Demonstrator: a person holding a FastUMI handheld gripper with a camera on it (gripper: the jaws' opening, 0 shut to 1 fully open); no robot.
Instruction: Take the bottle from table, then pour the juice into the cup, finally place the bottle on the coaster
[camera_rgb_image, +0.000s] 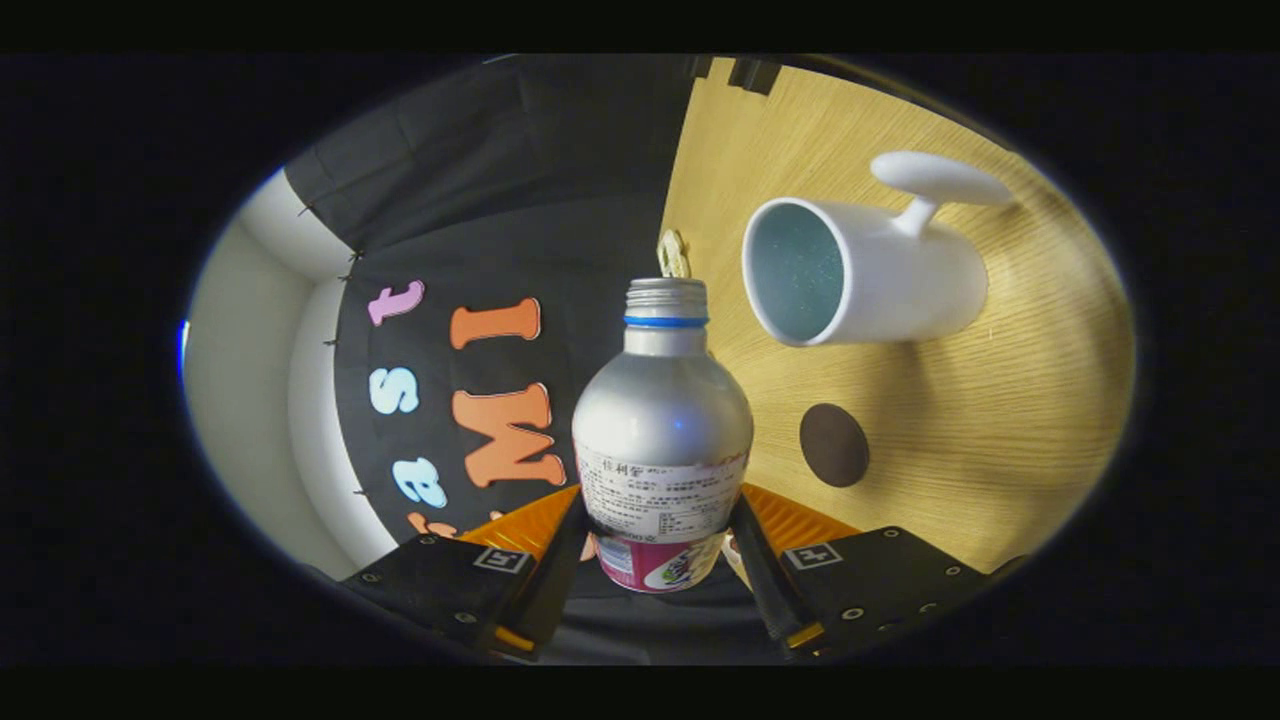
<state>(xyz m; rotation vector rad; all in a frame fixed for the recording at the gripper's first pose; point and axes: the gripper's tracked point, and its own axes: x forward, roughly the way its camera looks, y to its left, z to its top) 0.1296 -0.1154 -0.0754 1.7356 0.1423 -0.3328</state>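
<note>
Hand-held gripper (657, 545), fingers clamped on either side of the silver bottle (661, 440), uncapped and rolled sideways; beyond, brown coaster (834, 445) then white cup (862, 272) on the tabletop (1000, 440); step judged pour approach; next calls for bringing the bottle's mouth over the cup's rim.
</note>
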